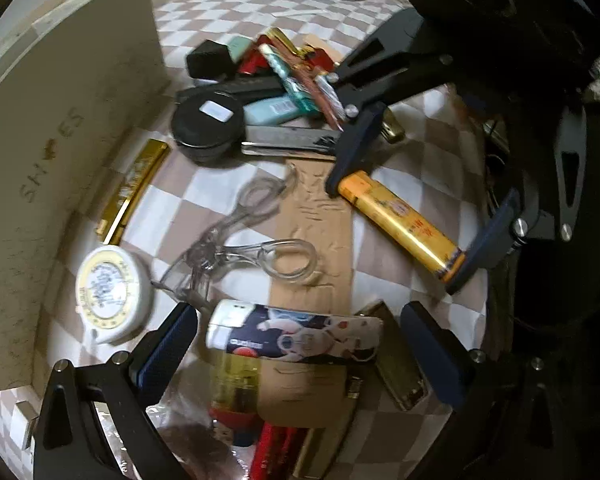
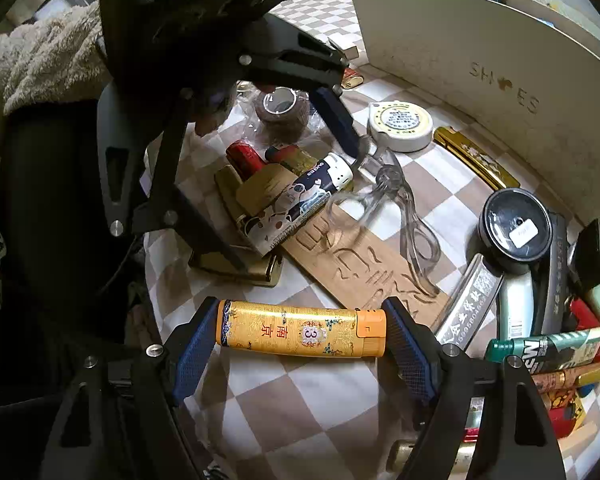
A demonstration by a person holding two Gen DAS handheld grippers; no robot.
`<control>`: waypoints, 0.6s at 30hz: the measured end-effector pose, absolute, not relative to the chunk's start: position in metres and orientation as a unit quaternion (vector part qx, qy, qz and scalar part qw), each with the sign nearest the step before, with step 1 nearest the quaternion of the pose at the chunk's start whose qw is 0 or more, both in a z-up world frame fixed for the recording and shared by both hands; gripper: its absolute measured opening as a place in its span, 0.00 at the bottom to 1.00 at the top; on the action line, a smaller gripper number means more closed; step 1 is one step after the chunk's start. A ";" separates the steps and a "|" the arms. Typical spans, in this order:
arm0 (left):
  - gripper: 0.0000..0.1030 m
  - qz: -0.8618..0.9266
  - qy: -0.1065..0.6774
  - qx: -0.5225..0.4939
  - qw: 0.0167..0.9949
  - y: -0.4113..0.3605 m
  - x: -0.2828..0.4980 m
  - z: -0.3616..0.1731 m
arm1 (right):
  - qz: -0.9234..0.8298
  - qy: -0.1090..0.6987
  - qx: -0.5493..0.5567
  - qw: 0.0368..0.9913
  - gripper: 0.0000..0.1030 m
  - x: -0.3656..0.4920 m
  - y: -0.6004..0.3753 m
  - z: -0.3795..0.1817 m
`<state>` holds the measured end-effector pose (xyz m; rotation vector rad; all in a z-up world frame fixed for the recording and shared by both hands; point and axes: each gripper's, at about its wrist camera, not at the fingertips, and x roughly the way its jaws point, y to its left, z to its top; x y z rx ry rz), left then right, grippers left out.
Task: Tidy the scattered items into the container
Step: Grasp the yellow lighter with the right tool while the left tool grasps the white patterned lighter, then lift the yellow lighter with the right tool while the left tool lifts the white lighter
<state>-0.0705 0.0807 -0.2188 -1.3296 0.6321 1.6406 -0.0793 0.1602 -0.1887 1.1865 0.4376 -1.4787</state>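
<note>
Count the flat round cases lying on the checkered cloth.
2. The white one lies beside the shoe box wall, near the clear curler; the black one sits at the edge of the pile of lighters. More may be hidden under that pile.

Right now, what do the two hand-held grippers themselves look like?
Both look alike. The right gripper and the left gripper have matt black frames with triangular cut-outs and silver screw heads. Their fingers are flat dark blue pads with a fine grid texture. A rounded grey-black housing sits above each frame.
</note>
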 end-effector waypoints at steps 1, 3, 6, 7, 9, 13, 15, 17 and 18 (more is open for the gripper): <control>0.98 0.661 0.257 -0.540 0.453 0.080 -0.069 -0.219 | -0.629 0.182 0.505 0.562 0.79 -0.098 0.178 -0.193; 0.98 0.659 0.259 -0.542 0.453 0.078 -0.066 -0.219 | -0.630 0.181 0.506 0.561 0.79 -0.123 0.178 -0.198; 0.98 0.658 0.250 -0.546 0.454 0.073 -0.063 -0.218 | -0.632 0.187 0.503 0.559 0.79 -0.138 0.169 -0.203; 0.98 0.659 0.248 -0.546 0.454 0.072 -0.062 -0.217 | -0.632 0.191 0.501 0.559 0.79 -0.136 0.169 -0.203; 0.94 0.662 0.249 -0.545 0.450 0.068 -0.059 -0.216 | -0.633 0.196 0.499 0.558 0.79 -0.113 0.189 -0.217; 0.82 0.673 0.247 -0.542 0.439 0.058 -0.057 -0.215 | -0.635 0.201 0.498 0.555 0.79 -0.114 0.186 -0.221; 0.82 0.675 0.244 -0.543 0.436 0.054 -0.056 -0.214 | -0.637 0.207 0.496 0.552 0.79 -0.113 0.184 -0.221; 0.82 0.676 0.249 -0.538 0.437 0.050 -0.051 -0.213 | -0.639 0.213 0.494 0.550 0.79 -0.111 0.183 -0.221; 0.82 0.677 0.253 -0.535 0.437 0.049 -0.048 -0.212 | -0.640 0.216 0.494 0.548 0.79 -0.110 0.182 -0.221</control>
